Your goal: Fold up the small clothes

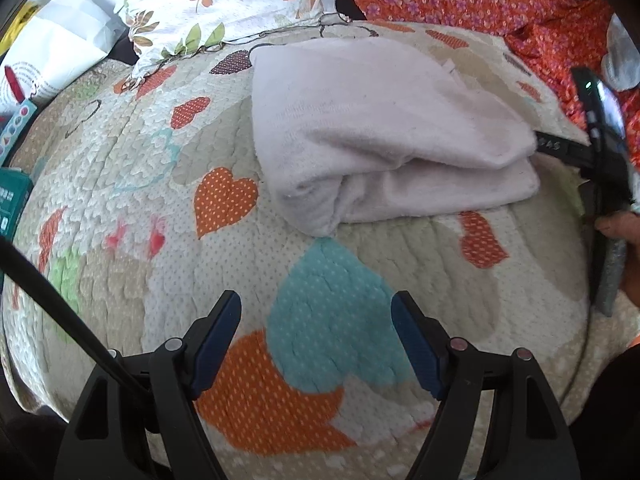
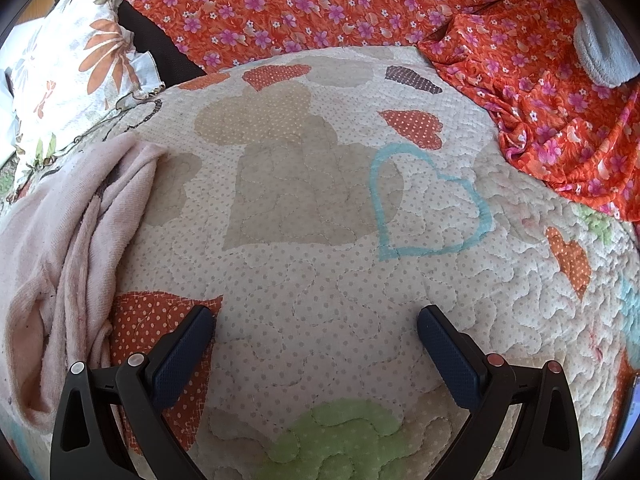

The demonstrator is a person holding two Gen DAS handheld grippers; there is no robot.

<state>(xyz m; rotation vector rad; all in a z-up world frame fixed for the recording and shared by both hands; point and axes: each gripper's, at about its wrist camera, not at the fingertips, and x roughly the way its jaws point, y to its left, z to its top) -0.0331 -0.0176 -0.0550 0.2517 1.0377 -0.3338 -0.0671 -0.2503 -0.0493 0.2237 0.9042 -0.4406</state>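
In the left wrist view the left gripper [image 1: 316, 320] sits at the bottom of the frame, jaws wide with nothing between them, over a quilt [image 1: 120, 184] printed with hearts. The pale pink cloth [image 1: 380, 128] lies folded in the upper middle and right of that frame, on the quilt and well clear of the blue pads [image 1: 216, 344]. At the right edge the right gripper [image 1: 600, 152] is just beside the cloth's right end; contact cannot be told. A hand [image 1: 624, 236] grips it.

In the right wrist view the right gripper [image 2: 316, 328] stands wide and empty at the bottom, over bare quilt [image 2: 320, 240]. The cloth [image 2: 72, 248] fills the left edge, bunched. An orange floral fabric [image 2: 360, 8] runs along the top and right, a floral pillow [image 2: 68, 64] sits upper left.
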